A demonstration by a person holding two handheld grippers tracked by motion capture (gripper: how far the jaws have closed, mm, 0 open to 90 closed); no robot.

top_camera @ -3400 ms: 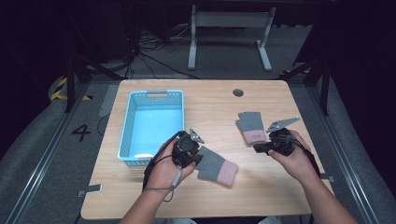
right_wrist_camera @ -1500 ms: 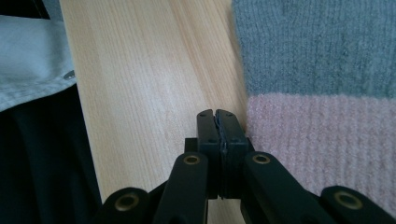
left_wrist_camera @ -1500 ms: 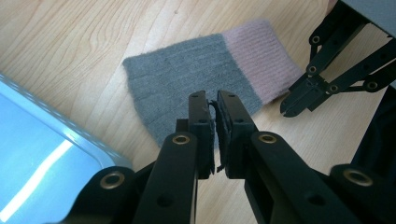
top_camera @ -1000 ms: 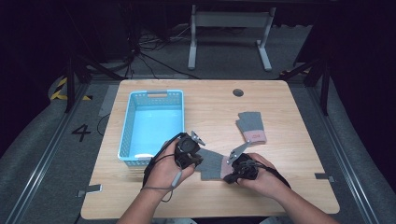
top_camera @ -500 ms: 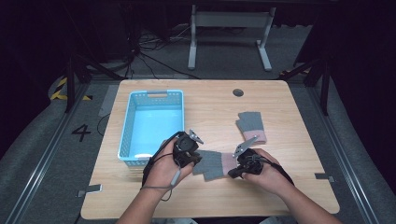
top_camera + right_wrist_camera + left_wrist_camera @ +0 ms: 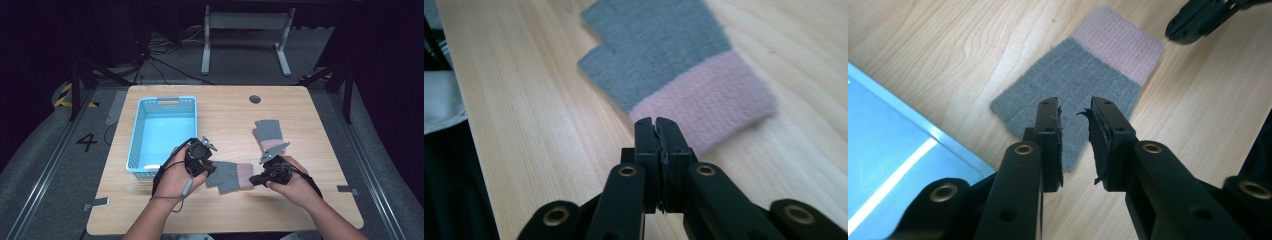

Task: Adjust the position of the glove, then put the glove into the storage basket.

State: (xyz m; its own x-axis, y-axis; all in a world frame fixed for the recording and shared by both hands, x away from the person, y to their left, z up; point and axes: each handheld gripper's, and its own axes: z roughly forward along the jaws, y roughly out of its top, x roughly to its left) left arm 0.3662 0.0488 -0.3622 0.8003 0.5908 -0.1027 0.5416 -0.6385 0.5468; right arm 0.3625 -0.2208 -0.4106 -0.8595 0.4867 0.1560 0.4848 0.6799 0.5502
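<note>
On wooden table [image 6: 310, 115], blue basket [image 6: 134, 145], dark room

Two fingerless knitted gloves, grey with a pink cuff, lie flat on the wooden table [image 6: 320, 115], well apart from each other. The nearer glove [image 6: 231, 176] sits close to the front edge, just right of the blue basket [image 6: 150, 172], with its length running left to right: grey finger end toward the basket, pink cuff to the right. Its grey body shows a short thumb stub at one side (seen plainly in the right gripper view [image 6: 664, 55]) and the cuff's ribbed knit is squared off. The farther glove [image 6: 268, 134] lies further back and to the right, finger end pointing away, pink cuff nearest the person.
</note>
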